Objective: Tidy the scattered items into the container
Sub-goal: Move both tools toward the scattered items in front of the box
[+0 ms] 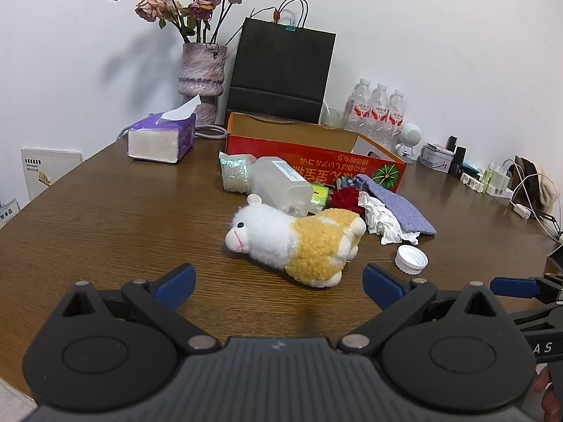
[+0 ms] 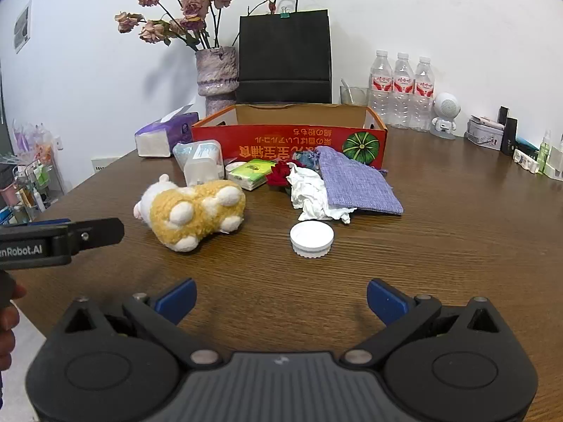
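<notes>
An open orange-red cardboard box [image 1: 316, 154] [image 2: 288, 140] stands at the back of the wooden table. In front of it lie a white and yellow plush sheep [image 1: 299, 239] [image 2: 190, 211], a clear plastic bottle [image 1: 281, 183] [image 2: 202, 165], a green packet [image 1: 320, 195] [image 2: 251, 172], a red flower [image 1: 343, 198] [image 2: 279, 174], crumpled white paper [image 1: 383, 219] [image 2: 311, 195], a purple cloth pouch [image 1: 397, 204] [image 2: 359, 184] and a white lid [image 1: 411, 260] [image 2: 311, 238]. My left gripper [image 1: 279, 286] is open just short of the sheep. My right gripper [image 2: 281, 300] is open, short of the lid.
A purple tissue box [image 1: 162, 139], a vase of dried roses [image 1: 201, 77], a black paper bag [image 1: 281, 70] and three water bottles [image 2: 401, 91] stand behind the box. Small gadgets and chargers [image 1: 485, 179] line the right edge. Bare wood lies left of the sheep.
</notes>
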Demonstrator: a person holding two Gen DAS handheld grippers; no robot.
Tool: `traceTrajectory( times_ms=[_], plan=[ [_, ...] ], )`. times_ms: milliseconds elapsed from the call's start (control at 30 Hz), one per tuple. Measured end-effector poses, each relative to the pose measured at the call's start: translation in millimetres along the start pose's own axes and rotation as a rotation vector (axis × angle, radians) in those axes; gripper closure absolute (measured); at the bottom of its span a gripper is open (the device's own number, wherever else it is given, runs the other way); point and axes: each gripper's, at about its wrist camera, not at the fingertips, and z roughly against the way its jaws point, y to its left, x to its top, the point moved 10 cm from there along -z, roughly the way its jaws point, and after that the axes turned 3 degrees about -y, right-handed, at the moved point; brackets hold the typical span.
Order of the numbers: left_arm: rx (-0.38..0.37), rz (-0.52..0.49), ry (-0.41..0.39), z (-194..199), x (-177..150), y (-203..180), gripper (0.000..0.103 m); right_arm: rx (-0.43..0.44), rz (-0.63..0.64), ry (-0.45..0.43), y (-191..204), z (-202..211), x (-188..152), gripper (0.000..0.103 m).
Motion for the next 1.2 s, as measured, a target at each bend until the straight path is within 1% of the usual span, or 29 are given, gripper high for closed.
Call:
traceTrajectory(
  times_ms=[600,1033,1200],
  plan=[
    [0.001,-0.005,0.009,5,-2,-1,0.000,-0.010,-0.003,-0.001,0,0,-1,0.000],
    [0.006,-0.010,0.045,-7,-6,-2,0.000,-0.013,-0.011,0.017,-4,-10,-5,0.000],
    [-0.005,-0.017,0.050,-12,-7,-4,0.000,-0.015,-0.015,0.024,-6,-15,-5,0.000]
  ],
)
